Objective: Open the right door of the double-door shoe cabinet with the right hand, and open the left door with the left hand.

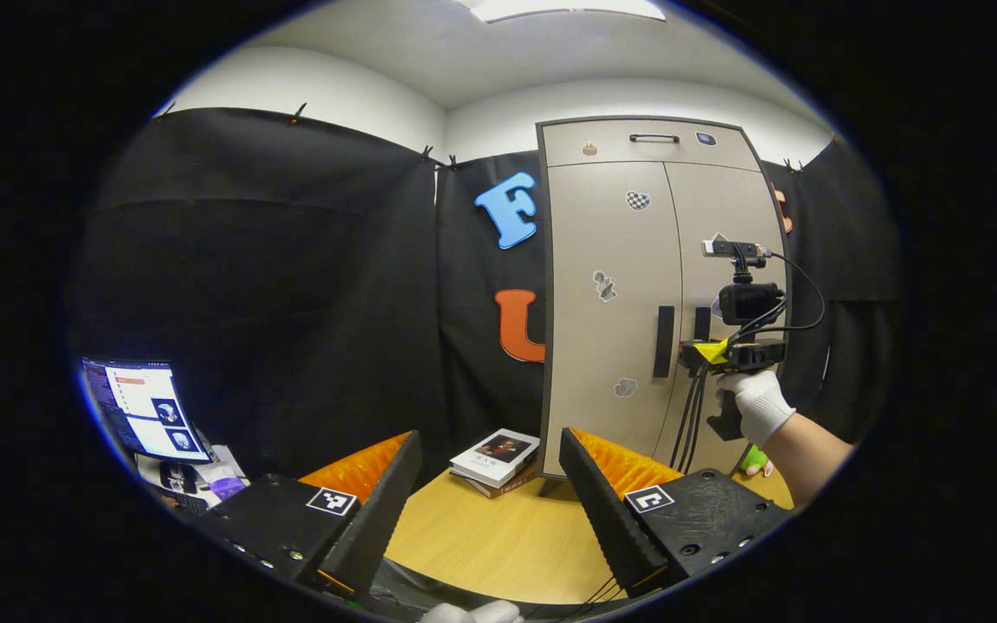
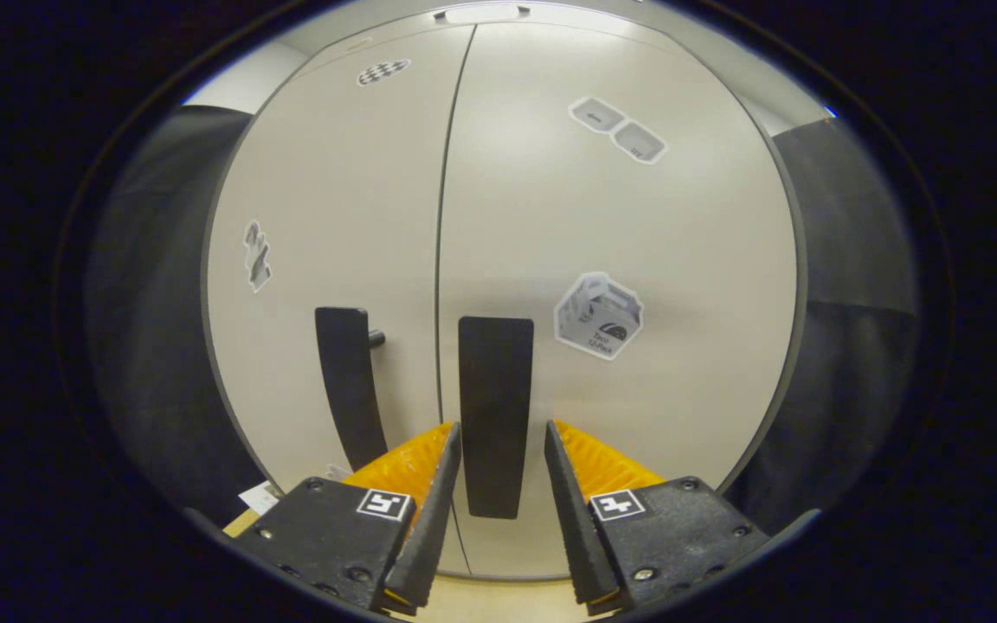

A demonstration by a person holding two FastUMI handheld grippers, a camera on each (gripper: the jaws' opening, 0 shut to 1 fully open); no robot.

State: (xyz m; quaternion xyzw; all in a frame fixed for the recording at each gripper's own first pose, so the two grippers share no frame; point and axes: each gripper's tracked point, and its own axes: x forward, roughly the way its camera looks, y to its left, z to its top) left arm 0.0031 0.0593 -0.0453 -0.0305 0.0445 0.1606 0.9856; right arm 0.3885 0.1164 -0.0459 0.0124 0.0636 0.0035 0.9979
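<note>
R gripper up close at shoe cabinet, jaws apart w/ right door handle between the fingers, not clamped. Both doors closed. L gripper wide open, holding nothing, well back over wooden table. Left door handle untouched. Books beside cabinet base.

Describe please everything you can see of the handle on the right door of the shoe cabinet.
The right door handle is a flat, dark, upright bar, matte like plastic, mounted beside the seam between the two closed doors. The right gripper straddles its lower part with jaws open; contact cannot be told. A twin handle stands on the left door. In the left gripper view it shows behind that gripper.
</note>
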